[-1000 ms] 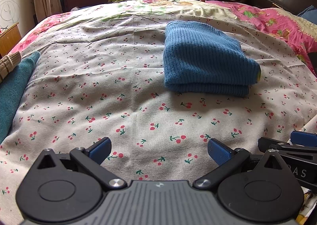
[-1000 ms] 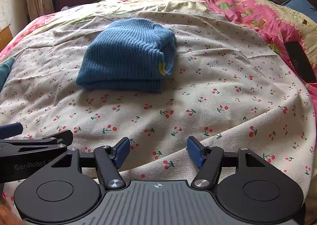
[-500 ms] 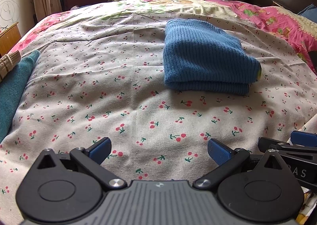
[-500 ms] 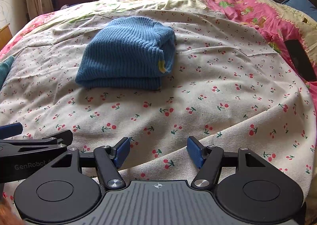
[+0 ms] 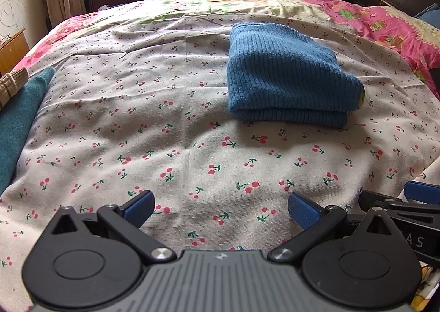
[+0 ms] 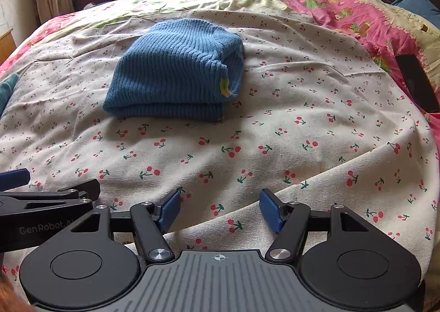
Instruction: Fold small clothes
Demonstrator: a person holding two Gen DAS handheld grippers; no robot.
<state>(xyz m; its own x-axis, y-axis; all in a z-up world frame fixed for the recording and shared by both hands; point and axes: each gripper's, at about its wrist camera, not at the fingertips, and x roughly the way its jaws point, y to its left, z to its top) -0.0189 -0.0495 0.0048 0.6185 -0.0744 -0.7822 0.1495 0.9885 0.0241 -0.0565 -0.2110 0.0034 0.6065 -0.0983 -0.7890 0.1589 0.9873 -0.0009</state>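
Observation:
A blue ribbed knit garment (image 5: 286, 75) lies folded into a thick rectangle on the cherry-print bedsheet (image 5: 165, 130); it also shows in the right wrist view (image 6: 178, 70), with a small yellow trim at its right corner. My left gripper (image 5: 221, 208) is open and empty, low over the sheet, well short of the garment. My right gripper (image 6: 220, 210) is open and empty, near the bed's front edge. Each gripper shows at the side of the other's view.
A teal cloth (image 5: 19, 119) and a straw bundle (image 5: 12, 86) lie at the bed's left edge. A pink patterned quilt (image 6: 357, 20) covers the right side, with a dark flat object (image 6: 415, 81) on it. A dark headboard stands at the far right.
Both grippers have drifted slightly, so the folded garment sits a touch higher in both views. The jaws stay open and the garment has not moved.

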